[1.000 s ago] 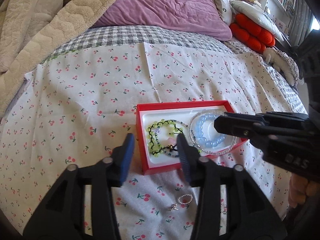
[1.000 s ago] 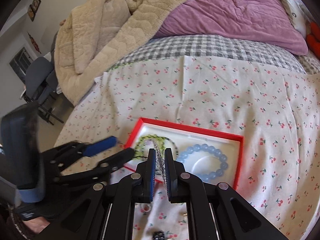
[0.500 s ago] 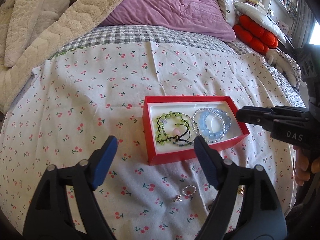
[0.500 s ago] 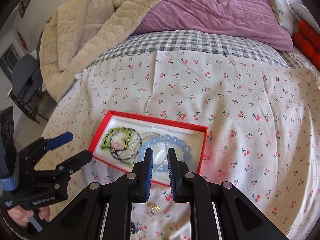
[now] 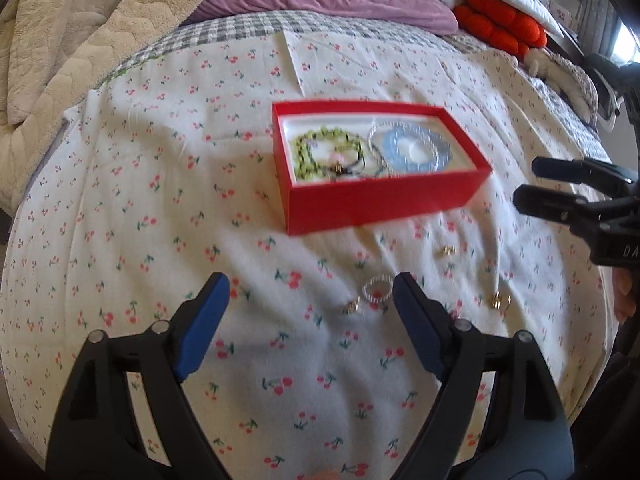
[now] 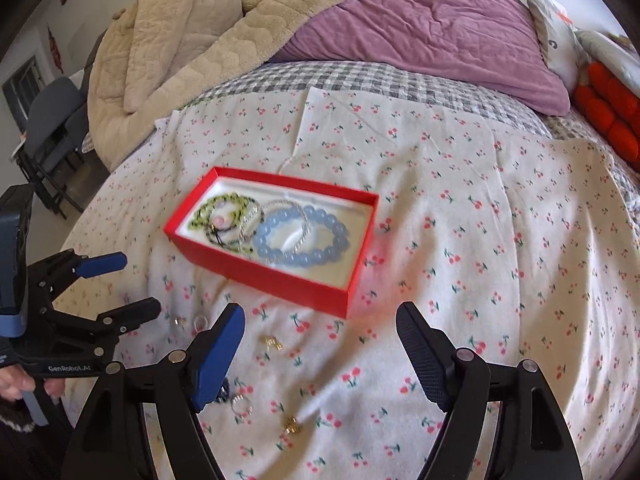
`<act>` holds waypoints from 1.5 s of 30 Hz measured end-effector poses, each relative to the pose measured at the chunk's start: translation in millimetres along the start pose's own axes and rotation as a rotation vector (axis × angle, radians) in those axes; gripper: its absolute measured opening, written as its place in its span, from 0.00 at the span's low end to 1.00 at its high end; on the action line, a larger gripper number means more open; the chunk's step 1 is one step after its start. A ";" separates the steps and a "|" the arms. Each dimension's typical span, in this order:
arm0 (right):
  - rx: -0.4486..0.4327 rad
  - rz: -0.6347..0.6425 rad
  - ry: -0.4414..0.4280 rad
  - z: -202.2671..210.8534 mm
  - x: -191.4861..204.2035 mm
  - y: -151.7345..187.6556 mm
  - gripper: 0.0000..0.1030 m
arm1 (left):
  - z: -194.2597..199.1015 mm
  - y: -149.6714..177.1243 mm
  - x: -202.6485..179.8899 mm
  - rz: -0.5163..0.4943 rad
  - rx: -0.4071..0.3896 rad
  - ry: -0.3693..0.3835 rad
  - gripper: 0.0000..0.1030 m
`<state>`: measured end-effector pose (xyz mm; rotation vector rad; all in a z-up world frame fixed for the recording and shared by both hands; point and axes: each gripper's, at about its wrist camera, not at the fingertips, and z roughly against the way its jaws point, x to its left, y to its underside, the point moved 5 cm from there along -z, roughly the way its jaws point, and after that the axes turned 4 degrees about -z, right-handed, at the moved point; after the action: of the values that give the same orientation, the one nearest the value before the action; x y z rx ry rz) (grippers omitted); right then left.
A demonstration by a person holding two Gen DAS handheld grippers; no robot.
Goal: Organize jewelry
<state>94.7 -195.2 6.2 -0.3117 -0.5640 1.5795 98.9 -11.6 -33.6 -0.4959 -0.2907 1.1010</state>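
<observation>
Your left gripper (image 5: 306, 286), jaws apart and empty, sits just left of the ring (image 5: 376, 289), nearest. Your right gripper (image 6: 320, 320) is opening, empty. Box (image 5: 384, 200) lies beyond.

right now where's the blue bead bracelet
In the red box, at its right end in both wrist views, the blue bead bracelet lies beside the green bracelet.

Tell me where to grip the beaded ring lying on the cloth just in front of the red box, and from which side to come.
The beaded ring lies flat on the cherry-print cloth, so come from above. Straddle one side of its thin band, one finger inside the loop and one outside, rather than pinching across it. It sits beside the left gripper, which is open. A small gold piece lies close by; keep clear of it.
</observation>
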 end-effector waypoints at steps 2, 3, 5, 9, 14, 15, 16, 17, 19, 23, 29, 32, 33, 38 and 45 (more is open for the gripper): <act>0.009 0.007 0.001 1.3 -1.5 11.1 0.77 | -1.4 10.5 -0.2 -0.010 0.014 -0.005 0.81; 0.015 0.010 0.000 1.2 -1.6 16.2 0.77 | -2.1 14.2 0.3 -0.013 0.018 -0.007 0.81; 0.028 0.022 0.000 0.5 -1.2 28.1 0.77 | -2.7 22.9 0.3 -0.024 0.025 -0.008 0.81; 0.042 0.052 0.022 -1.5 -0.5 49.1 0.77 | -3.8 41.3 -2.8 -0.057 0.046 0.021 0.81; 0.061 0.094 0.025 -5.9 0.8 72.2 0.77 | -3.8 57.3 -6.7 -0.103 0.048 0.024 0.81; 0.061 0.105 0.026 -6.2 1.2 75.7 0.77 | -3.1 60.8 -8.7 -0.119 0.043 0.030 0.81; 0.057 0.114 0.029 -6.4 1.4 79.0 0.77 | -3.1 62.9 -9.8 -0.128 0.042 0.036 0.81; 0.052 0.124 0.033 -6.6 1.6 82.7 0.77 | -2.9 66.0 -12.4 -0.143 0.041 0.045 0.81; 0.047 0.146 0.037 -7.1 2.0 89.9 0.77 | -1.9 69.7 -17.2 -0.171 0.033 0.056 0.81; 0.046 0.182 0.031 -9.4 2.7 100.8 0.77 | 0.2 70.7 -32.3 -0.203 0.007 0.138 0.81; 0.075 0.220 0.038 -17.3 5.7 110.7 0.77 | -1.6 65.7 -62.1 -0.274 -0.019 0.232 0.75; 0.074 0.230 0.037 -18.3 7.2 112.3 0.77 | -6.5 60.4 -77.3 -0.308 -0.017 0.266 0.62; 0.074 0.229 0.034 -18.1 7.1 112.4 0.77 | -8.0 58.2 -80.3 -0.316 -0.018 0.269 0.58; 0.073 0.224 0.029 -17.1 6.1 113.0 0.77 | -14.5 49.4 -86.8 -0.336 -0.027 0.276 0.48; 0.060 0.235 0.025 -16.0 8.3 112.3 0.77 | -23.6 37.6 -90.4 -0.342 -0.033 0.289 0.39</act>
<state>6.9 -185.6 -65.4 -0.3621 -0.4732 1.8128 41.7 -85.2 -71.5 -0.6026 -0.1323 0.6829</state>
